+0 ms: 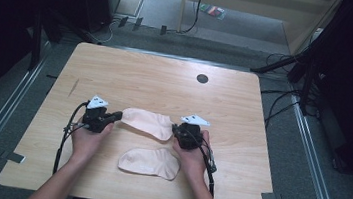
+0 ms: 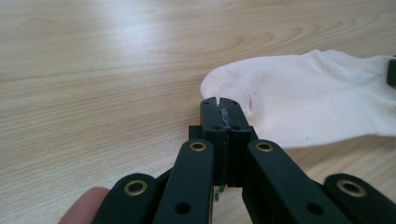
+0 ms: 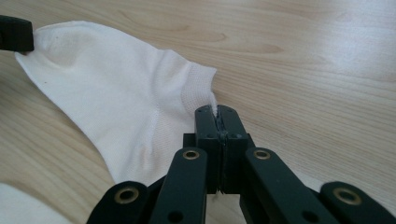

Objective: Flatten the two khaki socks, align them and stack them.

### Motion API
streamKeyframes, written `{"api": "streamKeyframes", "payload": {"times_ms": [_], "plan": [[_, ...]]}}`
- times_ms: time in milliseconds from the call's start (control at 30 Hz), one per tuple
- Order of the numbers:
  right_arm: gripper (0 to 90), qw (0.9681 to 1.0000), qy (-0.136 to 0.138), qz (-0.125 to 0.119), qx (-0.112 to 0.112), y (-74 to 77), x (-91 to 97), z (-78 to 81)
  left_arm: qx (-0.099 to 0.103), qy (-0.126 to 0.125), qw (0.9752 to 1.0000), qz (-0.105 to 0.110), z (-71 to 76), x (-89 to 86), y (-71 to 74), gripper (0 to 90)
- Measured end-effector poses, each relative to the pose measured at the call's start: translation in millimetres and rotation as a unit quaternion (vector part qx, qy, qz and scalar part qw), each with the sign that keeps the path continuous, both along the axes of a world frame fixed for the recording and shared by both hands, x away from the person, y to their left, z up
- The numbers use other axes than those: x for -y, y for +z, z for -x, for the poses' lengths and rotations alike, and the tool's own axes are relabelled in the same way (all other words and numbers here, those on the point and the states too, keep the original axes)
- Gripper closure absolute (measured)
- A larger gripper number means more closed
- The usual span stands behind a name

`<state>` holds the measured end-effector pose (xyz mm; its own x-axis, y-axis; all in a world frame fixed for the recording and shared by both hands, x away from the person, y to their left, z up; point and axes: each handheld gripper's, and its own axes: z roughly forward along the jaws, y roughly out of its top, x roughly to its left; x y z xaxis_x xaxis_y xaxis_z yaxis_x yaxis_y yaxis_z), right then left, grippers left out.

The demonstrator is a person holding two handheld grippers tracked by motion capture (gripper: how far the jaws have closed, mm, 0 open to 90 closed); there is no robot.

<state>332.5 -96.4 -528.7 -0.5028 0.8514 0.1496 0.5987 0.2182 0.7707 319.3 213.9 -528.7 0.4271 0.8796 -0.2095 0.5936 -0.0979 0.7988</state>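
Near sock (image 1: 149,162) lies loose between my hands. Far sock (image 1: 147,122) runs left-right, stretched between both tongs: left tongs (image 1: 118,116) clamp its toe, right tongs (image 1: 177,128) its cuff.

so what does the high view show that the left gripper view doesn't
The high view alone takes in the second sock lying nearer the person, both hands, the table's dark round hole and the floor beyond. The left gripper view alone gives the close detail: the left gripper has its jaws shut on the toe end of the far sock. Both share that sock, the left gripper and the wooden table; the right gripper pinches the sock's cuff.
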Motion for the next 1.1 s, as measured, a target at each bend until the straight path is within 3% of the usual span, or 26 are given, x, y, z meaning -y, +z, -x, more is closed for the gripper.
{"api": "streamKeyframes", "payload": {"times_ms": [167,333,500,700,1100], "plan": [[90.0,0.9998,0.009,-0.017,0.009,16.4,9.5,15.0,0.021,-0.018,0.9996,0.010,20.5,-3.7,17.5,90.0],[90.0,0.9995,0.013,-0.023,0.016,28.1,20.2,35.9,0.020,-0.038,0.9986,0.031,46.0,-4.4,22.5,90.0],[90.0,0.9995,0.022,-0.013,0.017,30.0,30.1,62.2,0.013,-0.054,0.9978,0.035,71.7,-0.5,20.2,90.0],[90.0,0.9995,0.027,-0.004,0.014,25.1,41.3,85.8,0.025,-0.084,0.9958,-0.026,100.2,14.2,14.4,90.0],[90.0,0.9995,0.029,0.007,-0.004,3.5,40.0,101.7,0.019,-0.116,0.9919,-0.048,120.7,20.3,1.6,90.0]]}}
